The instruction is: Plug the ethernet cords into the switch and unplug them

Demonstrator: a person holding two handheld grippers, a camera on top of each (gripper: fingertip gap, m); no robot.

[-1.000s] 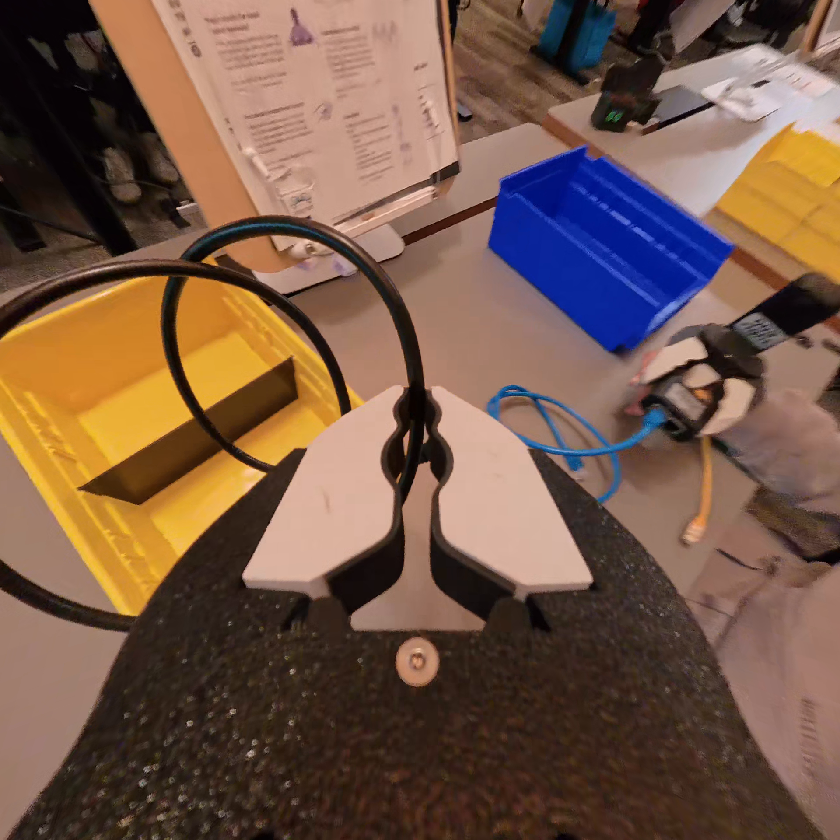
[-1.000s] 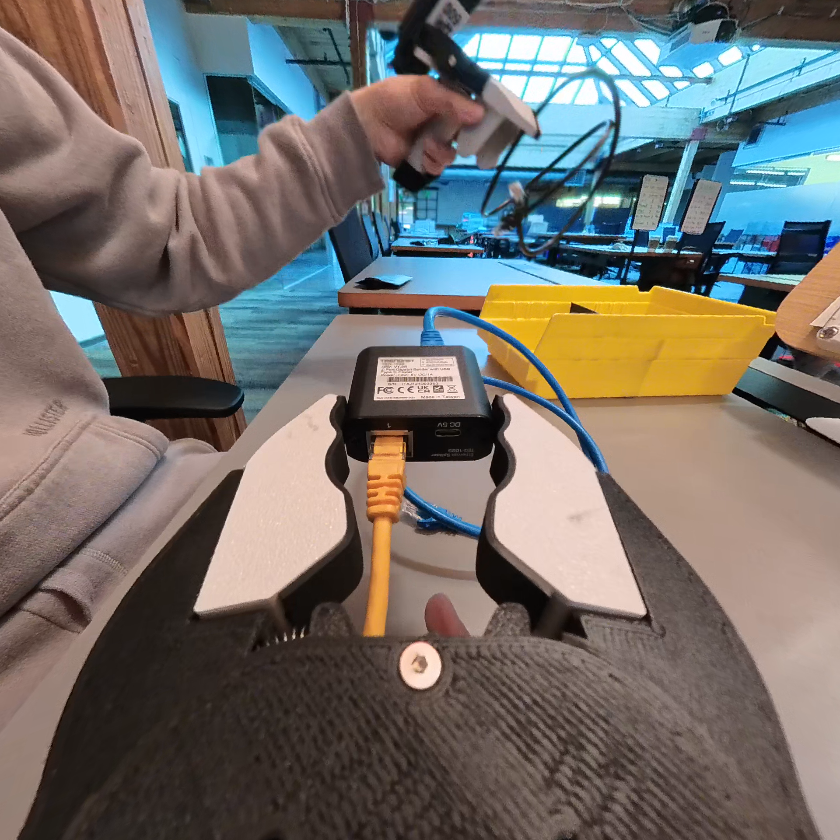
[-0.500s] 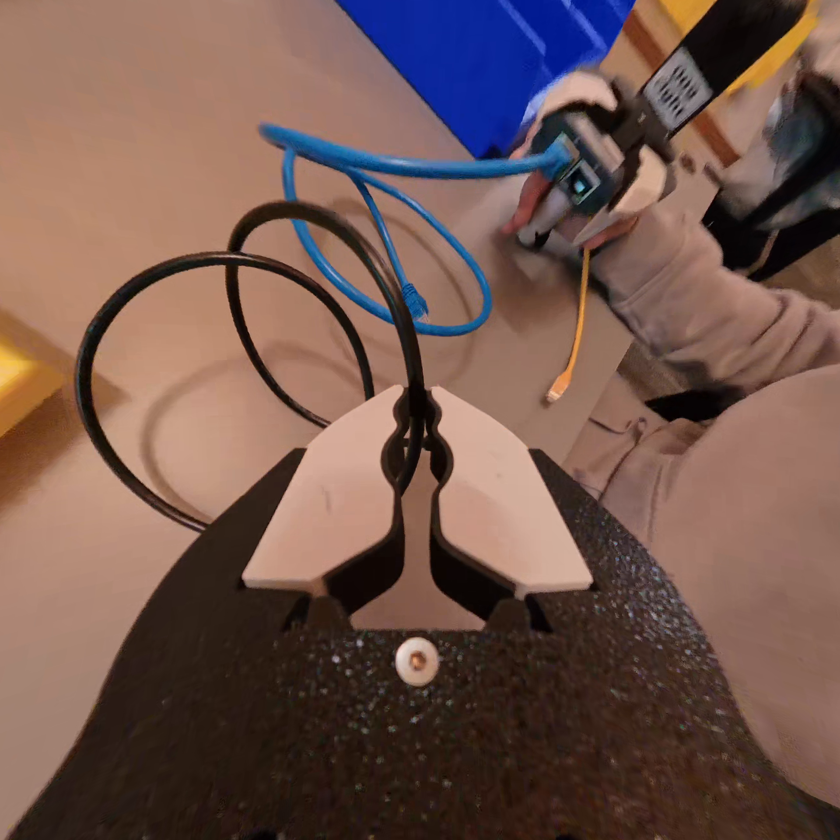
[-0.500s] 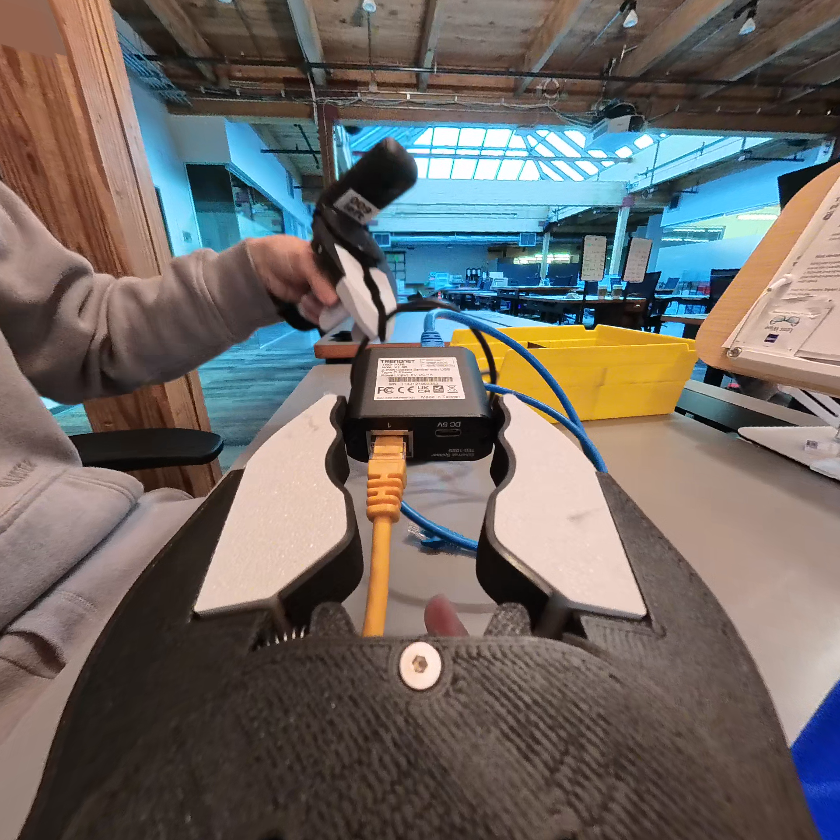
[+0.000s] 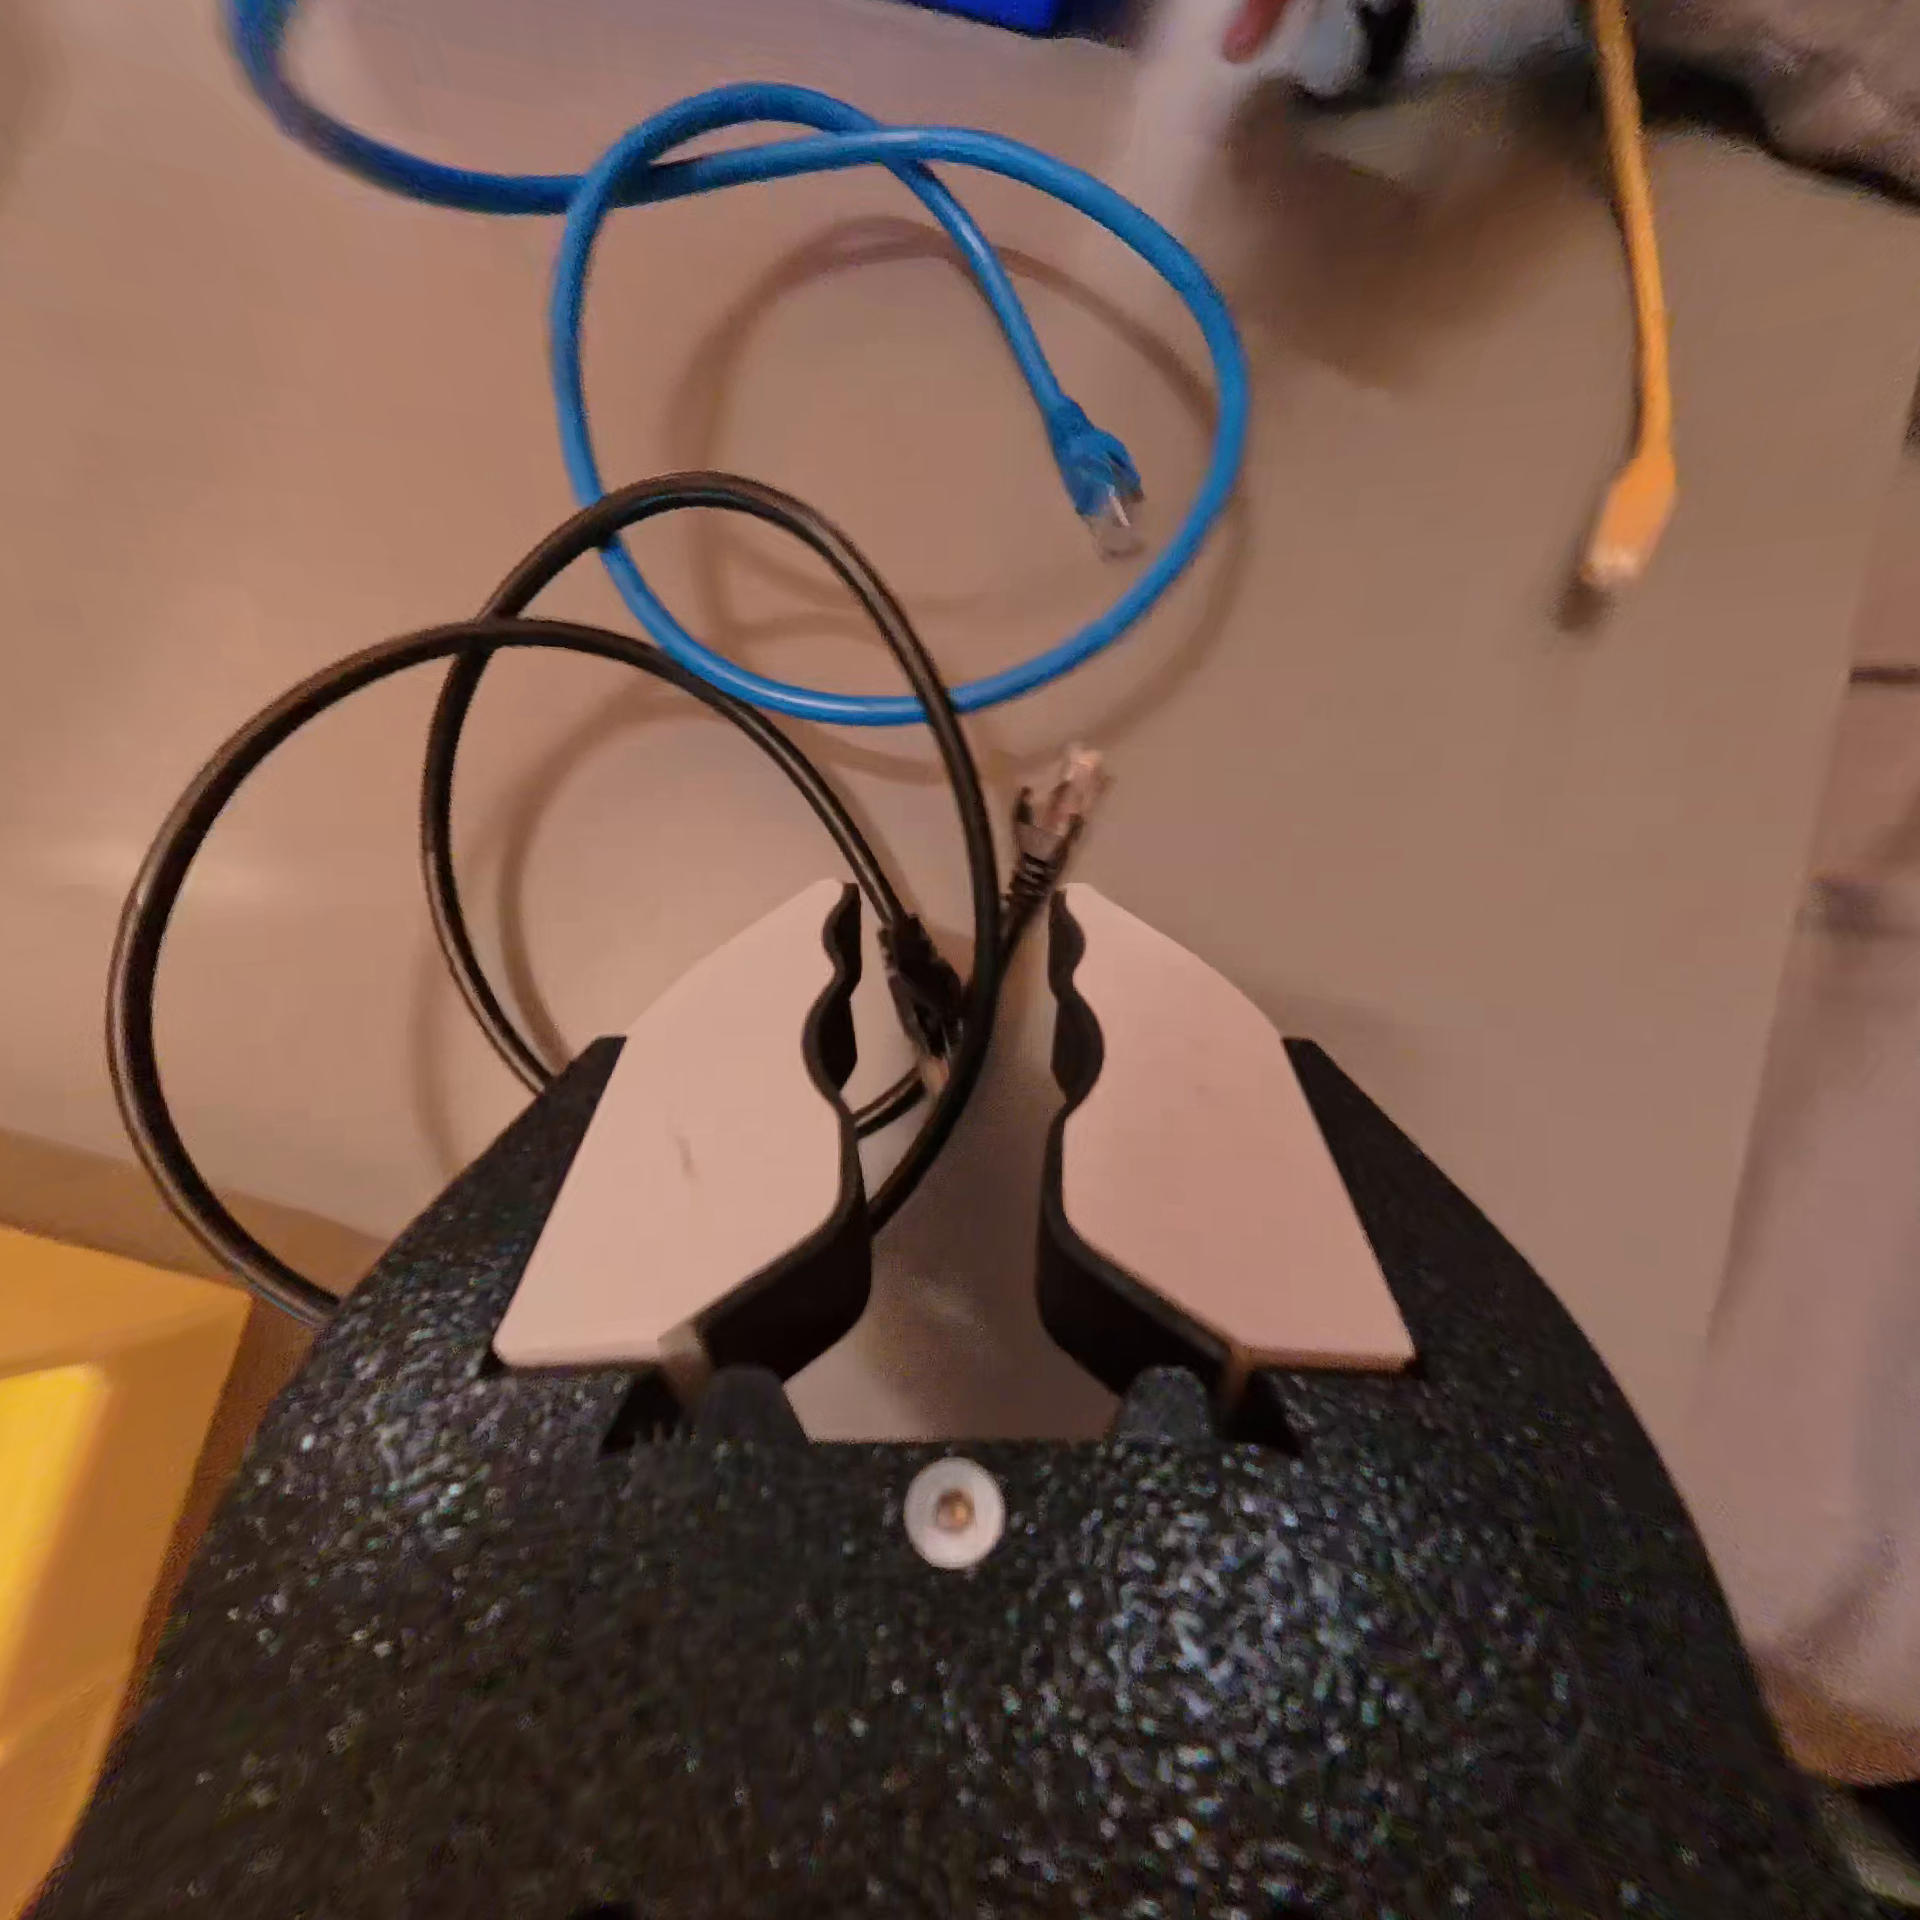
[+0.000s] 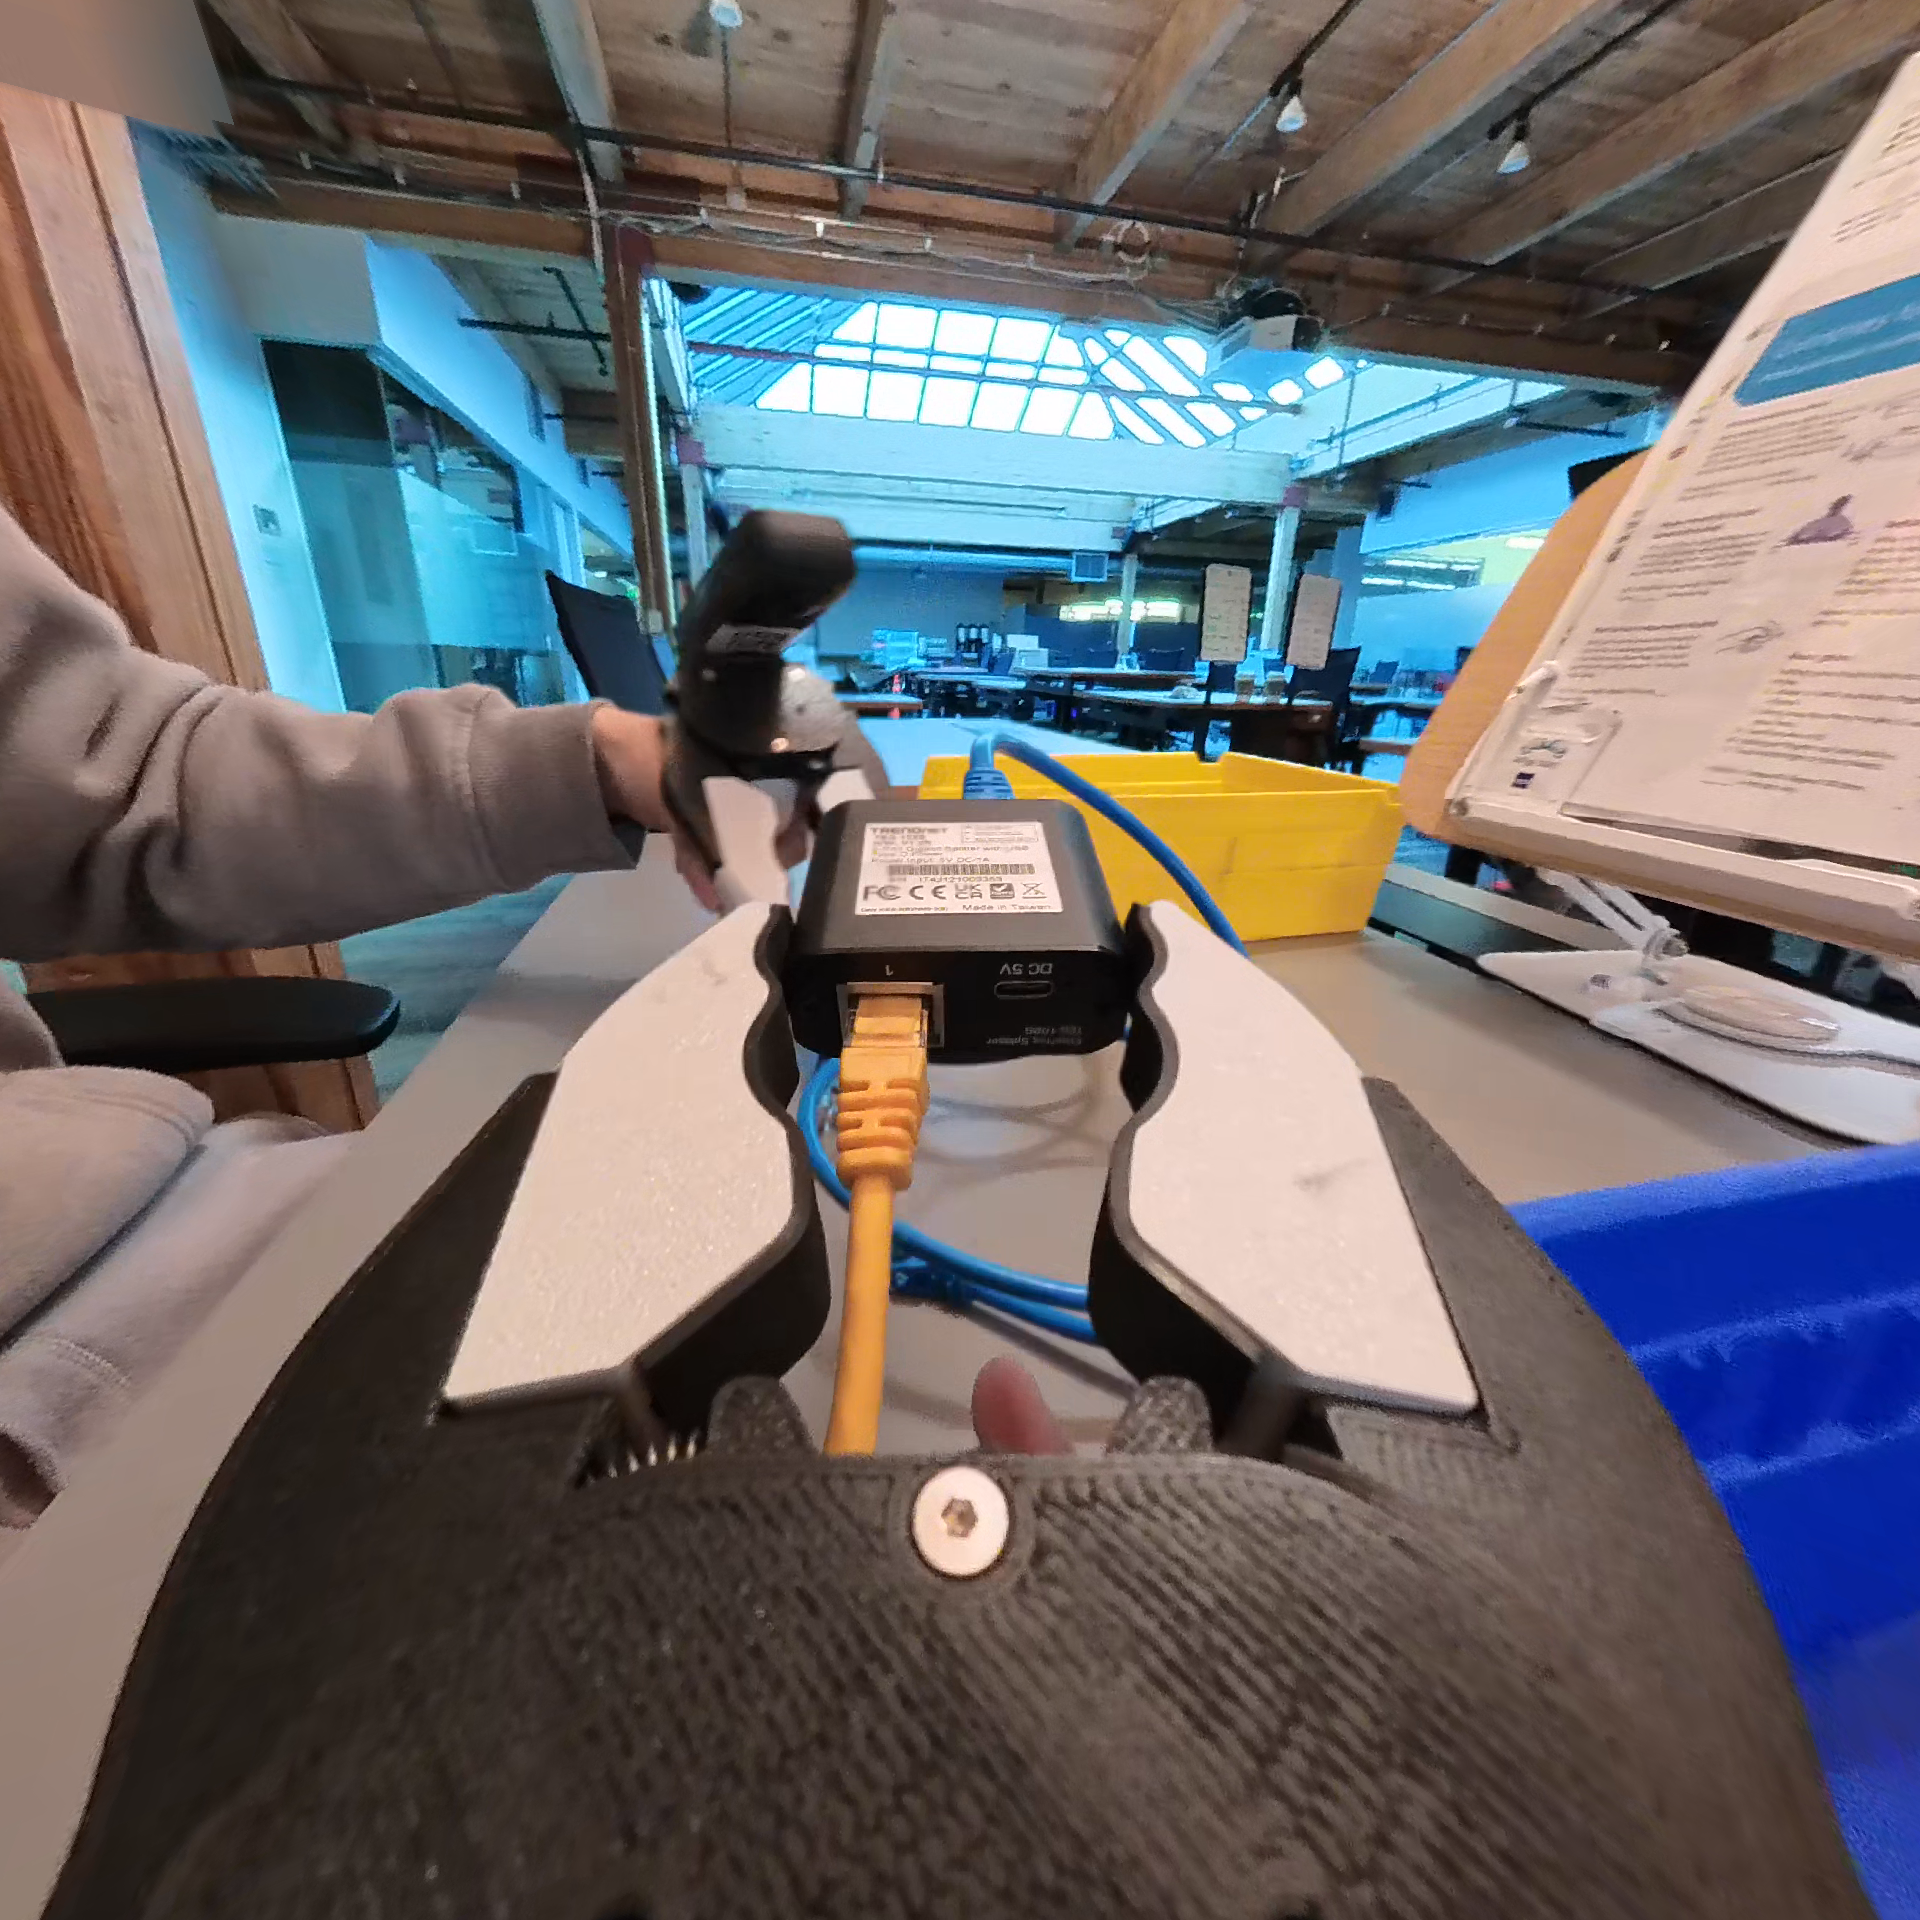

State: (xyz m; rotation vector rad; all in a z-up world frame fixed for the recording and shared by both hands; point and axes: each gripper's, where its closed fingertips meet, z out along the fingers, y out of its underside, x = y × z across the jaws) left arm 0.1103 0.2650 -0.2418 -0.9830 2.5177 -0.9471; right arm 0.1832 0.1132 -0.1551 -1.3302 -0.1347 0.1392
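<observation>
Fingers of the left gripper (image 5: 954,914) stand spread over the grey table (image 5: 1351,831), the coiled black cord (image 5: 312,727) loose between them. The right gripper (image 6: 951,940) pinches the black switch (image 6: 951,883), yellow cord (image 6: 868,1247) and blue cord (image 6: 1101,821) plugged in. Picking one black plug (image 5: 1049,821) near its boot, squarely, likely eases insertion.
</observation>
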